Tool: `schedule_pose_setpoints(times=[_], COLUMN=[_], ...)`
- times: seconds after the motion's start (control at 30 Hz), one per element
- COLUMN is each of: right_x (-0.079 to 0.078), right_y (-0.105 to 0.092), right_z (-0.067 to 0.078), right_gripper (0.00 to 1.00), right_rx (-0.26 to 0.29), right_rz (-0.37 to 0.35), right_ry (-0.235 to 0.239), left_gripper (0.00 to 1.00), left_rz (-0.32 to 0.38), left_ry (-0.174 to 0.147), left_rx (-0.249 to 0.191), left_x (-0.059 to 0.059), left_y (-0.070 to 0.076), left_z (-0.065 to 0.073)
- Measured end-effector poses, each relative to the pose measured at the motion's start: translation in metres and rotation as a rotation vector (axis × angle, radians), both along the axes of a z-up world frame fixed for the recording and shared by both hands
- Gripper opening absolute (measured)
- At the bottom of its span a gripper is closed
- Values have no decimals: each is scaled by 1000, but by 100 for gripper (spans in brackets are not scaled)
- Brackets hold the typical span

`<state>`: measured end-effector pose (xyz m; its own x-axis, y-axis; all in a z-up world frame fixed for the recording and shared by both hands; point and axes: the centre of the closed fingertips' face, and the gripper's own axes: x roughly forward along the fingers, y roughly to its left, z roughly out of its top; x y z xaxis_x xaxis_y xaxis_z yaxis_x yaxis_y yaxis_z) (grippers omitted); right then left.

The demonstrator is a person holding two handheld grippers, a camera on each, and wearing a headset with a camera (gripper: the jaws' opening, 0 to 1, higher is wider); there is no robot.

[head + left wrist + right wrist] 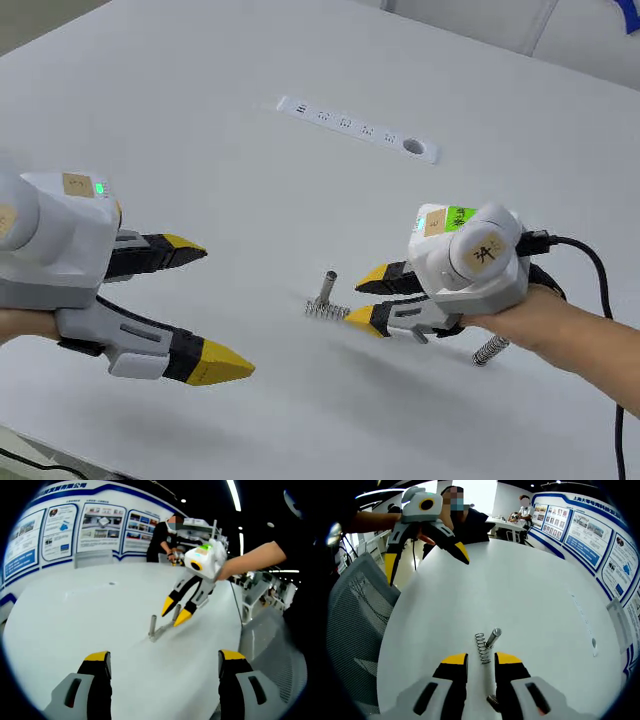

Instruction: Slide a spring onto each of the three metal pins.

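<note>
Looks like the very start of the job: as far as the frames show, no spring is on a pin yet. 1 metal pin stands on the white table, and a spring lies flat right at its foot, touching it or just beside it, hard to say which. A 2nd spring lies near the person's right hand, apart from the pin.

The right gripper is low over the table with its yellow tips just beside the near end of the spring. In the right gripper view the spring runs out ahead of the gap between the tips, with the pin just past it. Its jaws are narrow, with a slim strip of table between them and nothing pinched. A small dark bit sits farther back between the jaws, too blurry to name.

The left gripper hangs well off to the side, jaws spread wide and empty.

So the step in hand is probably grabbing the spring. The next move calls for:
- pinching it near 1 end, lightly enough not to crush the coils
- lifting and tipping it upright so the bore lines up with the pin's top
- lowering it straight down

The pin looks slim and free-standing, so a nudge from the tips could knock it over. The left gripper may need to come in and steady it.
</note>
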<state>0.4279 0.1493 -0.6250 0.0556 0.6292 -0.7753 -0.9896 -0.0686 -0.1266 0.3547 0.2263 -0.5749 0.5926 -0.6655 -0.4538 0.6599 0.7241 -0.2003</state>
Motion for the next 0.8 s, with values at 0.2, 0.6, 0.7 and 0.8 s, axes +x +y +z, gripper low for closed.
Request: schedule_pose_setpoints(times=[0.2, 0.6, 0.7, 0.8], right_x=[7, 2, 7, 6], right_y=[7, 5, 7, 5], right_z=[-14, -41, -40, -41], right_gripper=[22, 20, 18, 18], right_rx=[-58, -126, -116, -108], right_rz=[32, 101, 97, 78], right_ry=[-6, 27, 24, 73], left_gripper=[90, 90, 90, 89], left_rz=[11, 22, 32, 34], left_ry=[6, 34, 30, 35], left_rx=[-7, 13, 14, 19], left_x=[-2, -4, -3, -4], left_y=[2, 9, 12, 13], left_z=[-3, -11, -10, -11])
